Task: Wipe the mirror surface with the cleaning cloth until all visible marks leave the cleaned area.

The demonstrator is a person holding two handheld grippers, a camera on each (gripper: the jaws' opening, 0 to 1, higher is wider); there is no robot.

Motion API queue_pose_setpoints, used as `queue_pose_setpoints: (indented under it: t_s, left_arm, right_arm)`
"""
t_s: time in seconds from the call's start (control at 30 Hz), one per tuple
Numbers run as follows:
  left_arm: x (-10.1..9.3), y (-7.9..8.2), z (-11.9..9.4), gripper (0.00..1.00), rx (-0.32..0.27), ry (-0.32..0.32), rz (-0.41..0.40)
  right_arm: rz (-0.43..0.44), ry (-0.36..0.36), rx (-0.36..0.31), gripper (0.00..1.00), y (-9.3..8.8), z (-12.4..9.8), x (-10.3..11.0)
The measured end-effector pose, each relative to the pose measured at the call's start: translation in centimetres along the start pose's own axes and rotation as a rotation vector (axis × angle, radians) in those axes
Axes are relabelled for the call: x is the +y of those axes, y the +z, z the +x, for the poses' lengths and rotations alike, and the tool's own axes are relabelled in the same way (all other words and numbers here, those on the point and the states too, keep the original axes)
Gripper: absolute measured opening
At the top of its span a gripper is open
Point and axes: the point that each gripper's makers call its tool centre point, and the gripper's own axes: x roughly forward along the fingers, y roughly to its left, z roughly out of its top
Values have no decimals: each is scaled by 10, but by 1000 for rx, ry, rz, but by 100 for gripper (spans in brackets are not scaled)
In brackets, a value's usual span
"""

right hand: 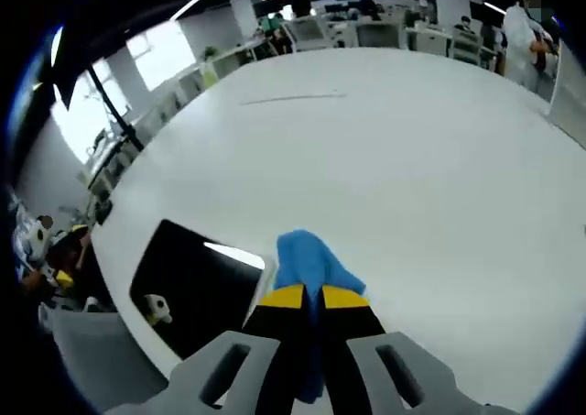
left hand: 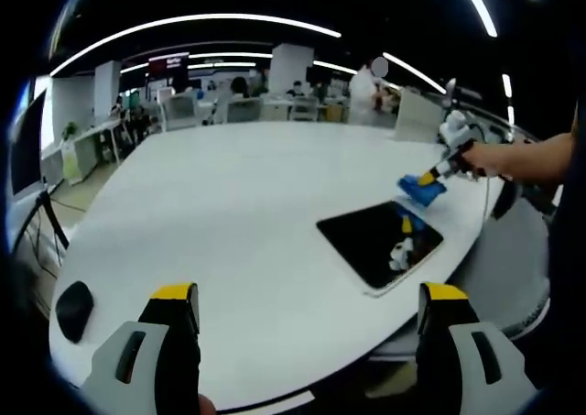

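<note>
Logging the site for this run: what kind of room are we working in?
Most likely an open-plan office: rows of desks and chairs in the background, long ceiling light strips, and a large white table holding the mirror.

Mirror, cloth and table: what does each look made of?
Mirror: a flat glossy panel, probably glass; it looks dark and reflects a ceiling light strip in the right gripper view. Cloth: soft blue fabric, possibly microfibre; it bunches and folds in the right tool. Table: smooth white top with a soft sheen, likely laminate, though the look leaves it open.
</note>
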Motion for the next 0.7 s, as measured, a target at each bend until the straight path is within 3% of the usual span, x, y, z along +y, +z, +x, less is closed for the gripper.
queue_pose_setpoints:
  t_s: [0.07, 0.17, 0.2, 0.23, 0.27, 0.3, 0.37, 0.5, 0.6, 0.7]
  left_arm:
    - [-3, 3, 2, 100, -1, -5, 4]
    - [-3, 7, 3, 100, -4, -11, 12]
    - [-3, 8, 3, 100, -4, -12, 16]
    - [-2, 8, 2, 100, -3, -11, 23]
    - [-1, 8, 2, 100, -1, -9, 30]
    - [0, 9, 0, 100, -1, -6, 33]
    - [3, 9, -3, 100, -4, 2, 29]
    - [10, 3, -10, 100, 13, 16, 37]
    - [21, -4, -20, 100, 33, 30, 40]
    - [27, -2, -25, 100, 26, 41, 32]
  right_arm:
    - [39, 10, 0, 1, -11, 6, -10]
    - [-53, -29, 70, 4, -37, 16, -20]
    - [-107, -6, -17, 4, -25, 16, -14]
    - [-78, 18, -8, 8, -26, 15, -10]
    - [-31, 79, -21, 18, -25, 10, 1]
    - [-13, 102, -72, 25, -17, 7, 5]
    - [-49, 137, -138, 34, -9, -7, 11]
    - [-133, 177, -206, 43, -16, -34, 15]
    - [-241, 157, -234, 57, -30, -51, 9]
    - [-335, 104, -287, 83, -44, -66, -5]
